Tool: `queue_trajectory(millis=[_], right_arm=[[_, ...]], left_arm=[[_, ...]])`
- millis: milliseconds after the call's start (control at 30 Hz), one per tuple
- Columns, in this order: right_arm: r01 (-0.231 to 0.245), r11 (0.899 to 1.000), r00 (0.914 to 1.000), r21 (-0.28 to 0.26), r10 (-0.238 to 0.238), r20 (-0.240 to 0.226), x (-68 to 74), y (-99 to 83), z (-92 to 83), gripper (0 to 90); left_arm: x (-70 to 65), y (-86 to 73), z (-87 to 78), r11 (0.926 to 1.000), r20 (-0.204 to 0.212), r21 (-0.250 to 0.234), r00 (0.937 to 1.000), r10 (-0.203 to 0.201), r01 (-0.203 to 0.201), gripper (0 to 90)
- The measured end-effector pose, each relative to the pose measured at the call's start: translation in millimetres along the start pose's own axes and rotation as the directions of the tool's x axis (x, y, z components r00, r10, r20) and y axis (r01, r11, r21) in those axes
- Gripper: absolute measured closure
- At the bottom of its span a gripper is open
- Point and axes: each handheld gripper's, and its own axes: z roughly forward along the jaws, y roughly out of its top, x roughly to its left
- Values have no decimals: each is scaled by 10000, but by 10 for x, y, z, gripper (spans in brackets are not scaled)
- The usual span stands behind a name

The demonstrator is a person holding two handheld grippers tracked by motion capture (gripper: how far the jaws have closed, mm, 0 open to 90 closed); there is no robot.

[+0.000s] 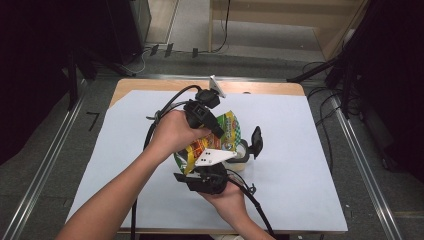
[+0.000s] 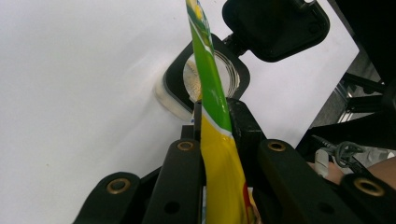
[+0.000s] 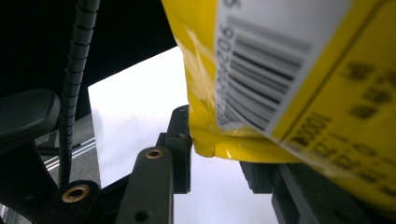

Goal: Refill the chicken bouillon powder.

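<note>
while the left gripper (image 2: 212, 126) pinches the pouch (image 1: 220, 135) edge-on, its mouth hangs just above the open jar (image 2: 205, 77). right gripper (image 3: 215, 154) has the pouch's yellow bottom corner between part-open jaws; pressing or not, cannot tell. long axis tilts down toward the jar.

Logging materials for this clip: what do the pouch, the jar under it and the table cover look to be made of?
Pouch: thin glossy printed plastic film, probably laminated; it shows edge-on as a flat sheet and glints.
Jar: clear, glass or hard plastic, unclear which; ridged mouth, with a matte black plastic collar and flip lid.
Table cover: matte white sheet, likely paper or thin board; wood shows past its far edge.
</note>
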Motion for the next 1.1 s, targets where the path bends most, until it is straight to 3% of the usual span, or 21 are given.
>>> queue_trajectory(millis=[200,400,1100], right_arm=[[-138,9999,9999,-8,138,-75,2,-1,6,719],[-72,9999,10000,-147,71,-52,13,13,-22,718],[-132,9998,9999,-140,132,43,-12,48,-52,713]], left_arm=[[-34,19,11,9999,-98,135,9999,78,-77,842],[7,42,19,9999,148,123,9999,-33,32,839],[60,66,2,9999,320,-135,9995,-30,34,813]])
